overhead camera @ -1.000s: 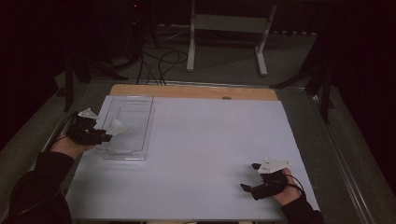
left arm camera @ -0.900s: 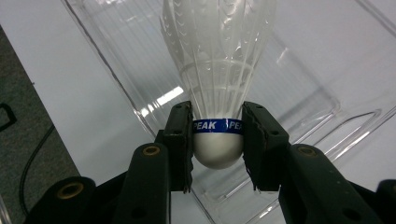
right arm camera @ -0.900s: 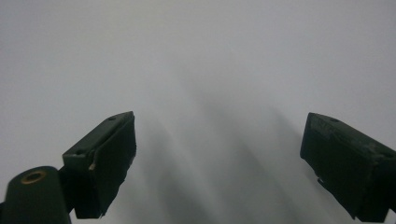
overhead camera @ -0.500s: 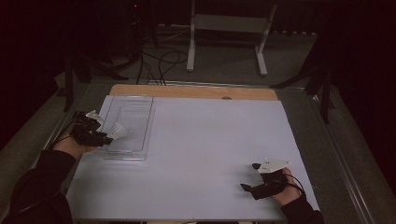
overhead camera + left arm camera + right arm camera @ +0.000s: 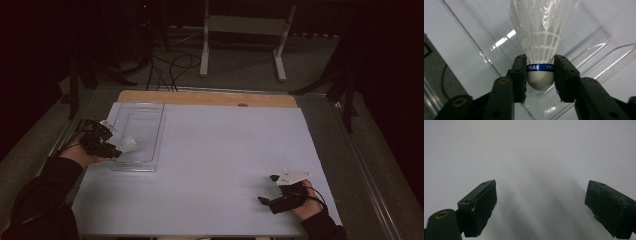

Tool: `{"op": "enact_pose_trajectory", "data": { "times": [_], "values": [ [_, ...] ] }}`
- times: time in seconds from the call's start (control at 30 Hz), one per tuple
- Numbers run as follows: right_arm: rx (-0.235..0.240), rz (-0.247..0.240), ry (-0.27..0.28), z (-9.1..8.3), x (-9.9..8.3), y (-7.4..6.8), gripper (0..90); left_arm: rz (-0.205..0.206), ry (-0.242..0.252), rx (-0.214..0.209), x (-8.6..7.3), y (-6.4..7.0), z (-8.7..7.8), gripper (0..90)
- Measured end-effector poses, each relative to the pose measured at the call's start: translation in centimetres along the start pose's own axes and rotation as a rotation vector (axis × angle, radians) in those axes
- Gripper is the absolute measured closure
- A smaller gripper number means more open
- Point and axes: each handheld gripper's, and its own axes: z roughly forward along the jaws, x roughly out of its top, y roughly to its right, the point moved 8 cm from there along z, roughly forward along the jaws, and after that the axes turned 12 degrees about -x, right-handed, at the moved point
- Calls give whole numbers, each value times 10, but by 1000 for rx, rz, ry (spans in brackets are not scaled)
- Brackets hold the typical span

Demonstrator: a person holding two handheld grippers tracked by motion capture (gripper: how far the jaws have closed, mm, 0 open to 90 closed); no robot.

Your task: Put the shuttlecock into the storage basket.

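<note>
Left claw (image 5: 540, 75) is clenched on a shuttlecock (image 5: 540, 42), its two black jaws pressing either side of the blue band just above the rounded white cork. The feathered skirt points away from the claw, over a clear plastic tray (image 5: 604, 52). From the high view, the left claw (image 5: 116, 151) sits at the left edge of the desk (image 5: 230, 150), with the shuttlecock (image 5: 128, 145) held over the near left part of the tray (image 5: 150, 120); whether the feathers touch the tray is hard to tell in the dim light. The tray lies on the desk's far left part, its long side running away from the person.

Right claw (image 5: 541, 205) is released, jaws wide apart with nothing between them, above bare white desk. High view puts the right claw (image 5: 267, 190) near the desk's front right corner, well apart from the tray.
</note>
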Motion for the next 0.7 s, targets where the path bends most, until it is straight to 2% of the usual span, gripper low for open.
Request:
{"op": "enact_pose_trajectory", "data": {
  "times": [0.1, 0.13, 0.17, 0.3, 0.5, 0.57, 0.6, 0.7],
  "values": [
    [-2, 2, -1, 0, 0, 1, 105, -11, 4, -6, 1, 2, -2, 445],
    [0, 4, -1, 0, -1, 1, 105, -8, 13, -12, 3, 5, -3, 445],
    [-2, 3, -2, 0, 0, 1, 105, -8, 14, -5, 4, 5, -4, 363],
    [1, 1, 3, 0, 0, 0, 105, -2, 30, 4, 7, 9, -7, 325],
    [4, 2, 4, 0, 0, 0, 105, -5, 44, 6, 9, 13, -11, 212],
    [5, 2, 4, -1, 1, 0, 105, -16, 43, -24, 10, 15, -12, 184],
    [5, 2, 5, -1, 1, 0, 105, -14, 39, -33, 9, 16, -12, 126],
    [5, 1, 7, -1, 1, 0, 105, 3, 32, -31, 10, 18, -13, 53]
  ]
}}
